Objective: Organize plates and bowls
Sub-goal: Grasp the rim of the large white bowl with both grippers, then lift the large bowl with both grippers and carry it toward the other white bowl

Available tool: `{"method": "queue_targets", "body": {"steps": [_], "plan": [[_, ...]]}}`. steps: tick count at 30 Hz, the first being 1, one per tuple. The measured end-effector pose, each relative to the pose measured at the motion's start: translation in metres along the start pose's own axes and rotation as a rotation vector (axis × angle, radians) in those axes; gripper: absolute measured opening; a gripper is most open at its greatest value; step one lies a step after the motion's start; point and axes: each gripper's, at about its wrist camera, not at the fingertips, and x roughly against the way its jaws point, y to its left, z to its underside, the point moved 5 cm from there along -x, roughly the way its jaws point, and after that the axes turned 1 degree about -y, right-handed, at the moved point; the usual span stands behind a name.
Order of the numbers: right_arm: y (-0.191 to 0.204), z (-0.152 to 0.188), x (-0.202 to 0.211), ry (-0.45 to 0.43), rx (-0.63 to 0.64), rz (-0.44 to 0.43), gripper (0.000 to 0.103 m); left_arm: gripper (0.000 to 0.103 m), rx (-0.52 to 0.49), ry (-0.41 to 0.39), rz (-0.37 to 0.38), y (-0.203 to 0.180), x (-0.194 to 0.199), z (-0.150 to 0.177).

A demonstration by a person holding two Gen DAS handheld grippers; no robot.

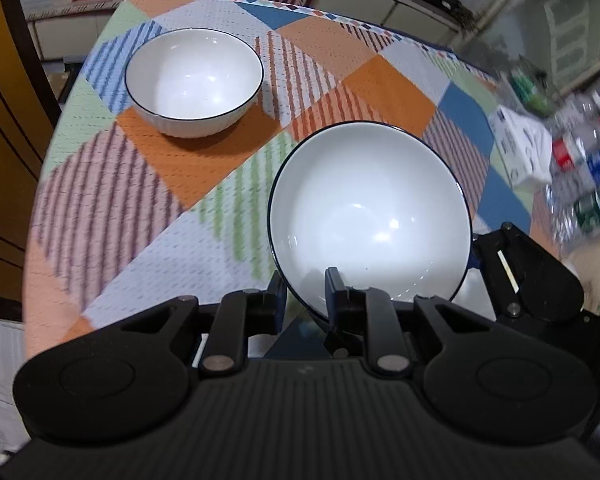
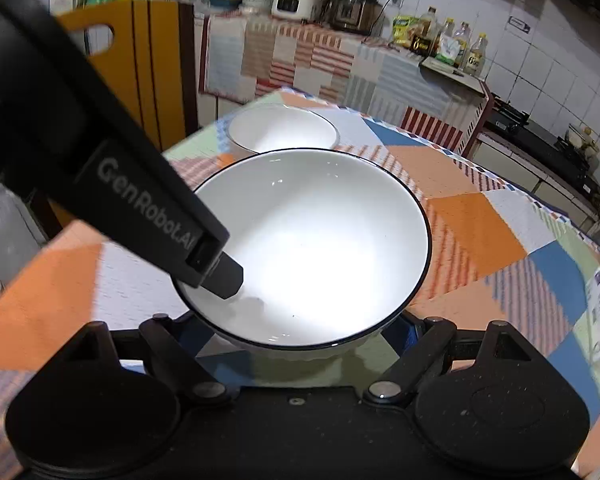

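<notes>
Both views are lit from overhead by indoor light, moderately bright on the table and dimmer toward the room's corners. The held bowl [image 2: 312, 248] glows almost blown-out white at its centre in the right wrist view, and in the left wrist view it carries two small specular highlights [image 1: 370, 216]. The far bowl [image 1: 194, 80] shows similar glints and casts a soft, dark shadow onto the patterned tablecloth [image 1: 380, 92] on its near side. Motion blur smears the bottles [image 1: 580, 176] at the right edge of the left wrist view — labels unreadable — and softens the cloth's stripes. Fisheye distortion bows the table edges and wall tiles [image 2: 540, 68]; the black gripper bodies stay underexposed, nearly featureless.
</notes>
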Motion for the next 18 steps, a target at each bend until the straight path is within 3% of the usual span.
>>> {"method": "queue_targets", "body": {"steps": [8, 18], "plan": [[-0.023, -0.002, -0.037, 0.134, 0.004, -0.040, 0.089, 0.018, 0.054, 0.011, -0.013, -0.004, -0.032, -0.010], [-0.027, 0.006, -0.057, 0.212, -0.007, -0.052, 0.090, 0.020, 0.103, 0.035, 0.019, 0.001, -0.050, -0.009]]}}
